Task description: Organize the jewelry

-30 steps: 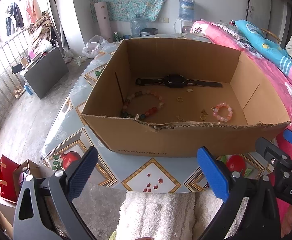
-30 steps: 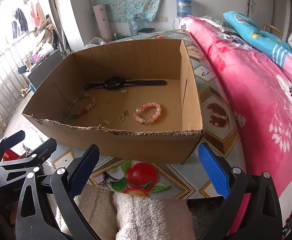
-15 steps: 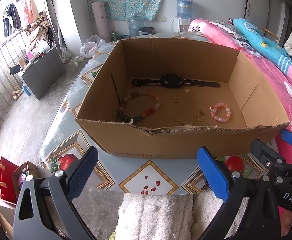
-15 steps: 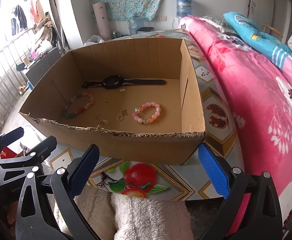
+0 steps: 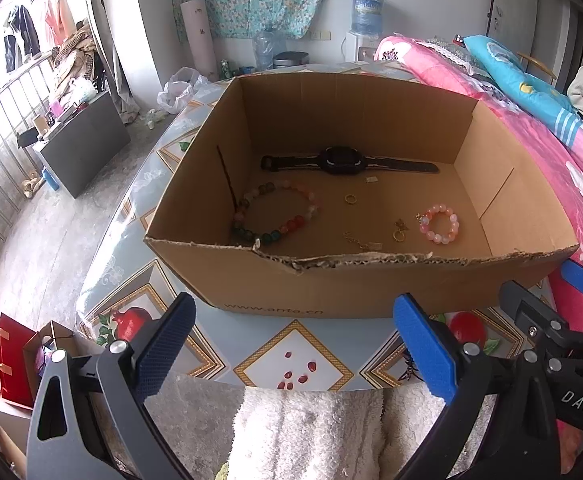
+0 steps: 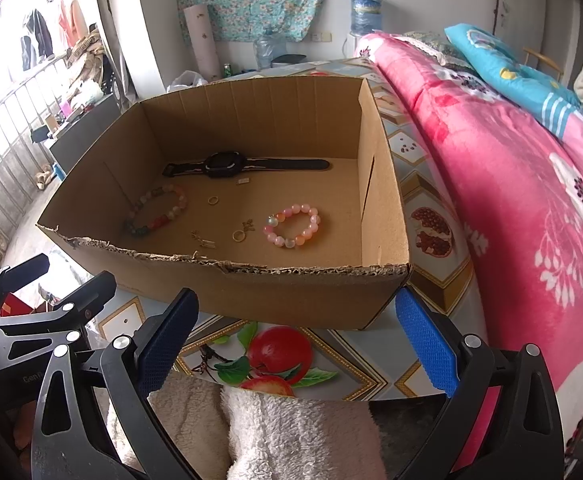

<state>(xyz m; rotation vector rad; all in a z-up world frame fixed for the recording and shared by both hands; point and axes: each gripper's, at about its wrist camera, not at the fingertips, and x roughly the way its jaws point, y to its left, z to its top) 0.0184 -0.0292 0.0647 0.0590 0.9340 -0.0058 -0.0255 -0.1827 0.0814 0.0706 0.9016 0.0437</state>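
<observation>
An open cardboard box (image 5: 371, 292) (image 6: 251, 288) stands on the patterned table. Inside lie a black watch (image 5: 343, 161) (image 6: 227, 164), a multicolour bead bracelet (image 5: 275, 216) (image 6: 159, 210), a pink bead bracelet (image 5: 438, 224) (image 6: 293, 226), a gold ring (image 5: 350, 199) (image 6: 212, 200), a second gold ring with a charm (image 5: 398, 232) (image 6: 241, 232) and a small gold chain (image 5: 361, 243) (image 6: 203, 240). My left gripper (image 5: 295, 340) and right gripper (image 6: 297, 336) are open and empty, in front of the box's near wall.
A pink floral quilt (image 6: 511, 184) runs along the right of the table (image 5: 291, 356). A white fluffy towel (image 5: 311, 432) (image 6: 291, 428) lies at the table's near edge. Left is the floor, with a dark cabinet (image 5: 79, 148) and red bags (image 5: 11, 356).
Both grippers have risen slightly and tilted, so more of the box's floor shows. Nothing in the box has moved. Both grippers stay open.
</observation>
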